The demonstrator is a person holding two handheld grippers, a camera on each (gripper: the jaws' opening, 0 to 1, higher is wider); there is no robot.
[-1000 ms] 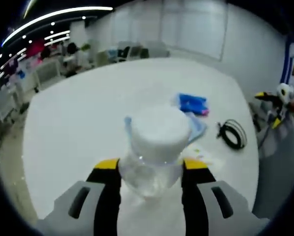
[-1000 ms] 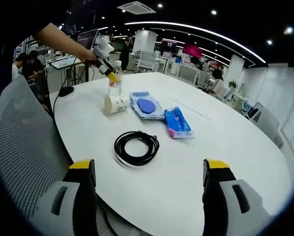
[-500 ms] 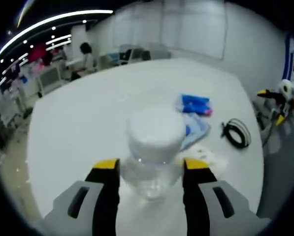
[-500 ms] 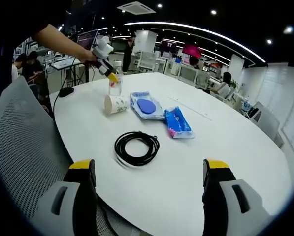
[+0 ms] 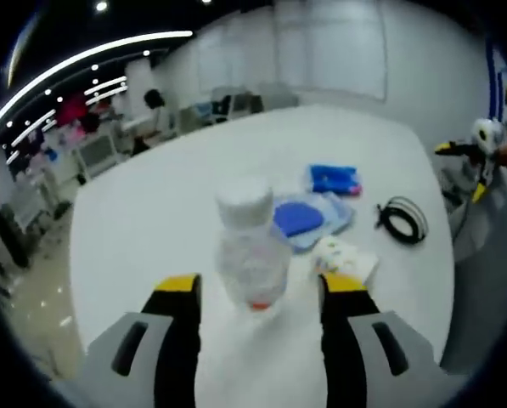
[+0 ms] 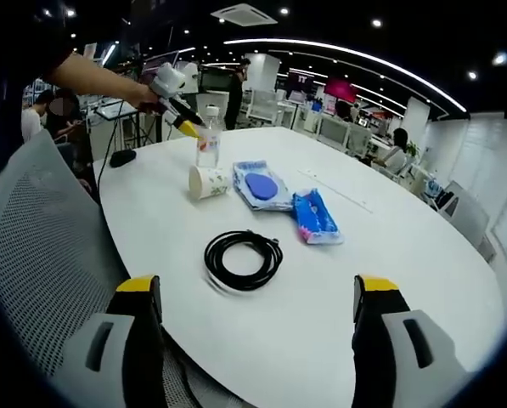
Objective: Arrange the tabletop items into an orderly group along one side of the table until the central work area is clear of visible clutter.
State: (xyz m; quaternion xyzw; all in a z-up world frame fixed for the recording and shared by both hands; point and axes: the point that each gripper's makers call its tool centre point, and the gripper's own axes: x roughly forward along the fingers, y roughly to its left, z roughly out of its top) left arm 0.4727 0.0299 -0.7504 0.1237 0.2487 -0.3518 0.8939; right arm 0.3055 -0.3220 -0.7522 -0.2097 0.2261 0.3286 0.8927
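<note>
Left gripper (image 5: pixel 257 293): jaws parted, nothing clasped. The clear water bottle (image 5: pixel 251 251) stands upright on the white table (image 5: pixel 151 221) between and just ahead of the 2 yellow-tipped jaws, with a visible gap on each side. It reads as set down and let go. In the right gripper view the same bottle (image 6: pixel 207 147) stands near the table's far-left edge, with the left gripper just beside it at the end of the person's outstretched arm (image 6: pixel 100 76).

Grouping so far, judged from the layout: the bottle sits next to the paper cup (image 6: pixel 208 181), which lies on its side with its mouth toward the camera. Just beside the cup lies the clear pouch with a blue item inside (image 6: pixel 261 184), then the blue packet (image 6: pixel 316 216). These 4 run in a loose line from the table edge inward, so the bottle's spot looks chosen to begin or extend a row on that side.

The black coiled cable (image 6: pixel 243 257) lies apart from the row, nearer the right gripper and closer to the middle of the table. It is the likeliest leftover clutter.

Right gripper (image 6: pixel 257 293): jaws spread wide, empty, hanging off the near table edge over a grey mesh chair (image 6: pixel 41 246). It looks parked in wait, well placed to reach for the cable.

The tipped cup may need righting; whether anything is inside it cannot be told.
</note>
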